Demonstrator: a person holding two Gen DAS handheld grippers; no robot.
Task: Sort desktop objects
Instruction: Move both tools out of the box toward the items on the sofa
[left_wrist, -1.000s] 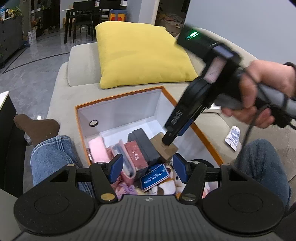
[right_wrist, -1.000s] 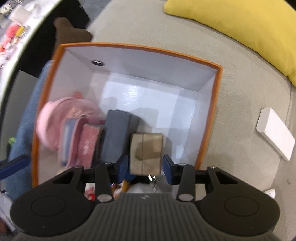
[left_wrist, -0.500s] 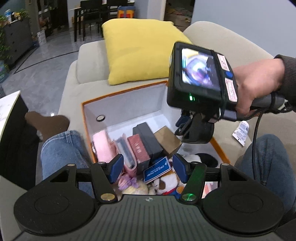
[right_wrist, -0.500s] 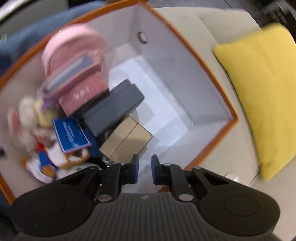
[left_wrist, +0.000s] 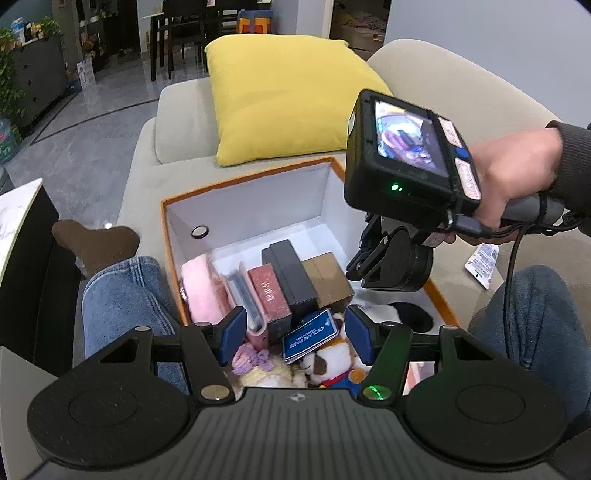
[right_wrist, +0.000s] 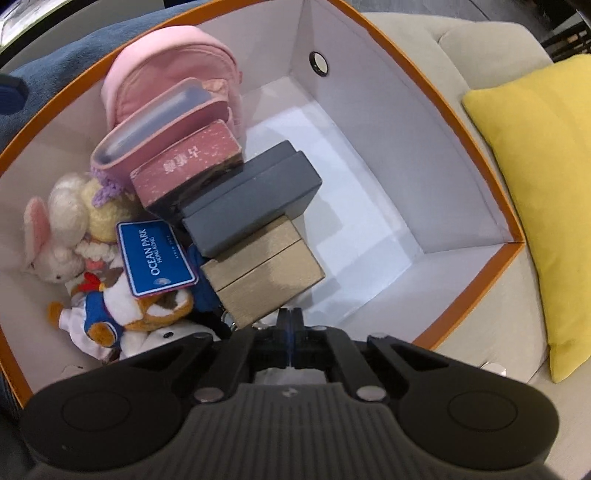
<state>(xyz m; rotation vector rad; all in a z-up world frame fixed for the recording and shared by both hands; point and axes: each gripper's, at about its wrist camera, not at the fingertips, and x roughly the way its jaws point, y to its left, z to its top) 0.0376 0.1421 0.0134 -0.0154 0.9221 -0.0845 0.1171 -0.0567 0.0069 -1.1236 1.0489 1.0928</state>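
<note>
STEP: arranging items inside orange-rimmed box (right_wrist: 476, 284) | RIGHT: right gripper (right_wrist: 290, 325) fully closed, nothing visibly held, tips just below tan box (right_wrist: 264, 278) at lower centre | LEFT: left gripper (left_wrist: 291, 334) wide open, empty, lower centre | NEXT: judged, reopen to grasp | OBSTACLES: grey box (right_wrist: 255, 199), plush toys (right_wrist: 122, 310) crowd the tan box; blue card (right_wrist: 155, 258) lies on the toys.
</note>
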